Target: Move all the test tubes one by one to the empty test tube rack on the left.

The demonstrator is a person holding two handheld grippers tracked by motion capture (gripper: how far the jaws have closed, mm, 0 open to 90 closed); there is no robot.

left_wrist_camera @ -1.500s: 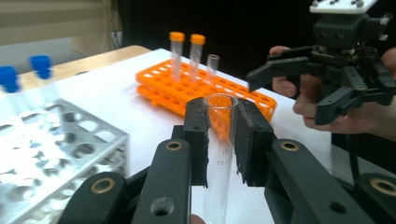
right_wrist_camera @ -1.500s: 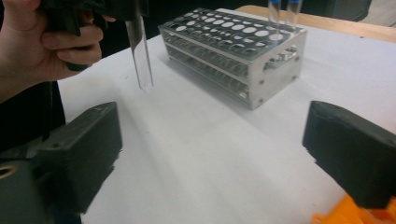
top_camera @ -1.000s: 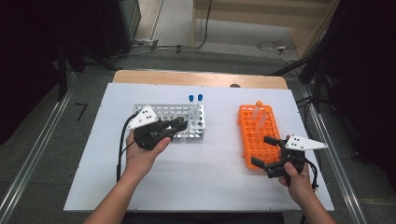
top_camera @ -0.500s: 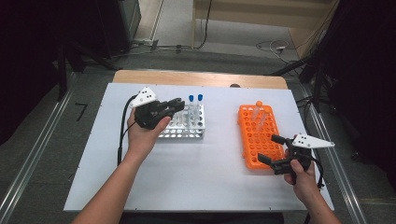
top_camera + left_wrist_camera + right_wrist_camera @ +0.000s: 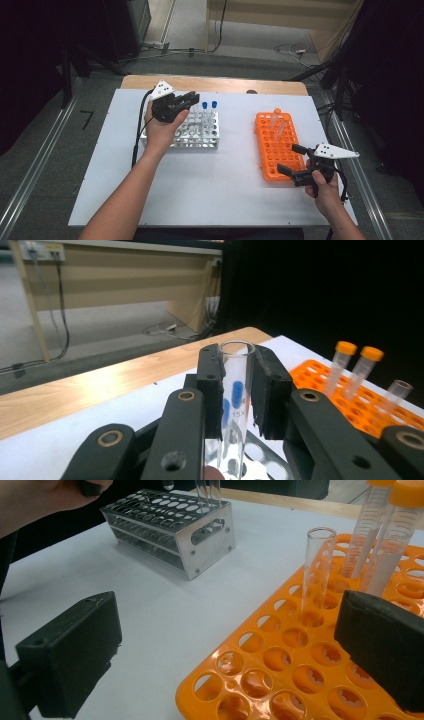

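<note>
Step in hand: transfer of a clear tube from the metal rack to the orange rack. My left gripper has its jaws clamped on the tube, held above the metal rack's far edge. Right gripper has jaws wide open, empty, at the orange rack's near corner. Next move, I'd judge: carry across, align over a free hole, lower straight. Count: two racks; two blue-capped tubes in the metal rack; orange rack holds two orange-capped tubes and one open tube.
</note>
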